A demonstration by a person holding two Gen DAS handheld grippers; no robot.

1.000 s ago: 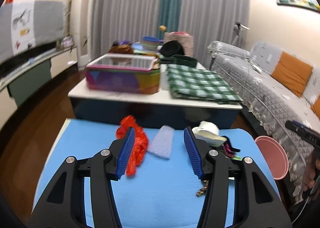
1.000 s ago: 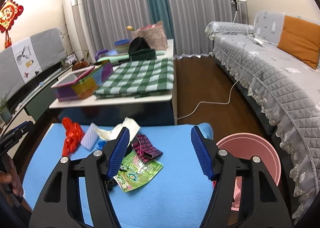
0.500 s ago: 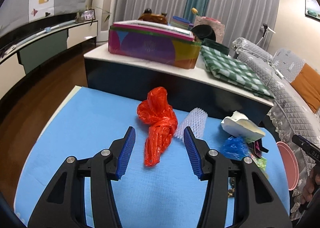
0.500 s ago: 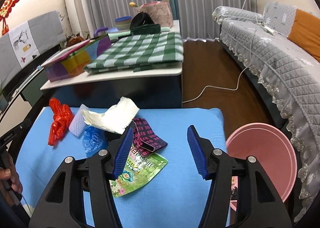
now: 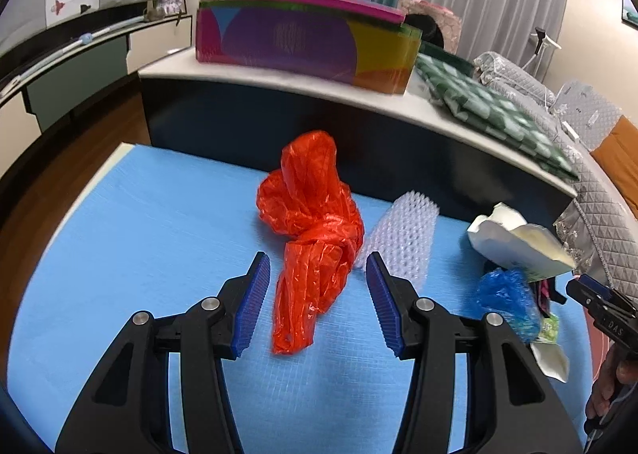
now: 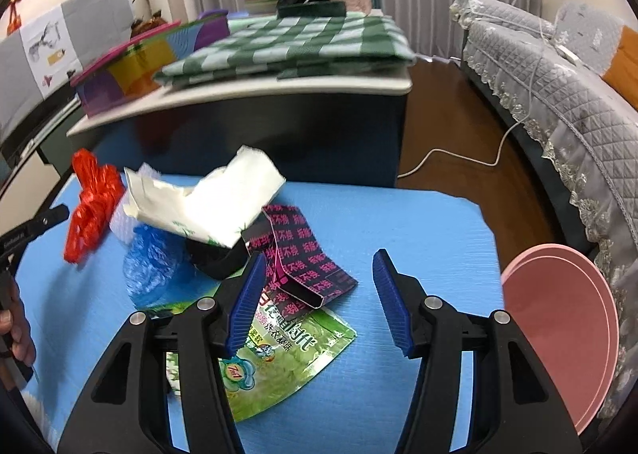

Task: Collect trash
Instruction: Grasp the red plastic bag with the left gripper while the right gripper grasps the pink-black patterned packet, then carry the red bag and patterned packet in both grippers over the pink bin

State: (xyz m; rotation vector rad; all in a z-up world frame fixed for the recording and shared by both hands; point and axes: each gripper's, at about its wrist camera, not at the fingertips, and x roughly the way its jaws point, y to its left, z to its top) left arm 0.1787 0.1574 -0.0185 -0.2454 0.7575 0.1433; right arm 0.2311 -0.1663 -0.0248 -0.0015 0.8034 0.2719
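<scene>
Trash lies on a blue mat (image 5: 119,254). A crumpled red plastic bag (image 5: 311,230) sits straight ahead of my left gripper (image 5: 317,256), which is open; the bag's tail lies between the jaws without touching the pads. Beside it are a strip of bubble wrap (image 5: 402,234), a torn white carton (image 5: 514,238) and a blue bag (image 5: 504,294). My right gripper (image 6: 319,254) is open over a black-and-pink box (image 6: 303,254) close to its left finger. A green sachet (image 6: 279,350) lies under that finger. The white carton (image 6: 207,203) and red bag (image 6: 93,203) lie further left.
A pink bin (image 6: 558,326) stands off the mat's right edge. A low table (image 5: 398,107) with a colourful box (image 5: 303,47) and a green checked cloth (image 6: 287,47) is behind the mat. A grey sofa (image 6: 558,87) runs along the right. A hand (image 6: 16,334) holds the other gripper.
Both grippers have come down and closer to the mat. The red bag now reaches in between the left jaws. The right jaws have narrowed slightly and hang over the black-and-pink box.
</scene>
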